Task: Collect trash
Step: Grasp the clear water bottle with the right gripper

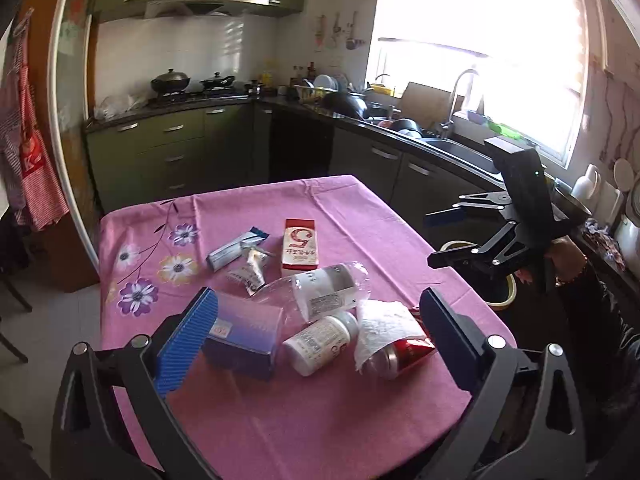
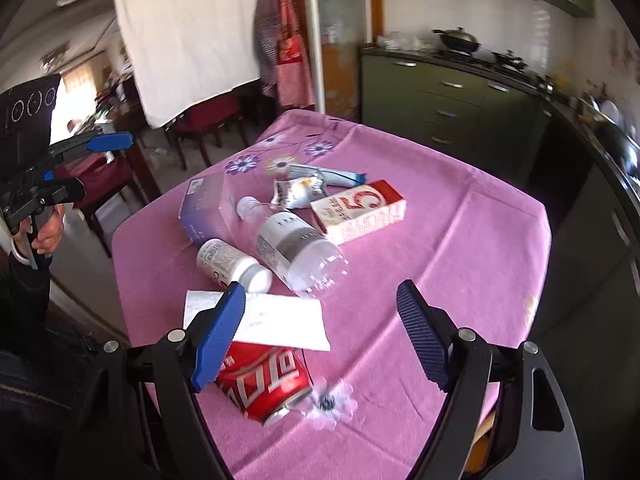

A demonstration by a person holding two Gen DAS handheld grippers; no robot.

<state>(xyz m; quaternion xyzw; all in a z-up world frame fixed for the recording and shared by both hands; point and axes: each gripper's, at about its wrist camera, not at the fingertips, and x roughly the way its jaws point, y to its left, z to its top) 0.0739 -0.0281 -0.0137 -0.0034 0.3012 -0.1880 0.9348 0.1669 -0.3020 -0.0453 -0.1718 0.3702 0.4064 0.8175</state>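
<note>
Hovering wide apart—both tongs [image 1: 312, 344] [image 2: 320, 336] empty.

Both grippers are black frames with silver round pivot screws and ridged blue pads on the fingers. The left gripper [image 1: 308, 340] and right gripper [image 2: 320, 340] look alike; the right one's housing carries a small green light, the left's has white ring markings. The right hand [image 1: 562, 258] wears a beaded bracelet above a dark sleeve [image 1: 600, 320].
</note>
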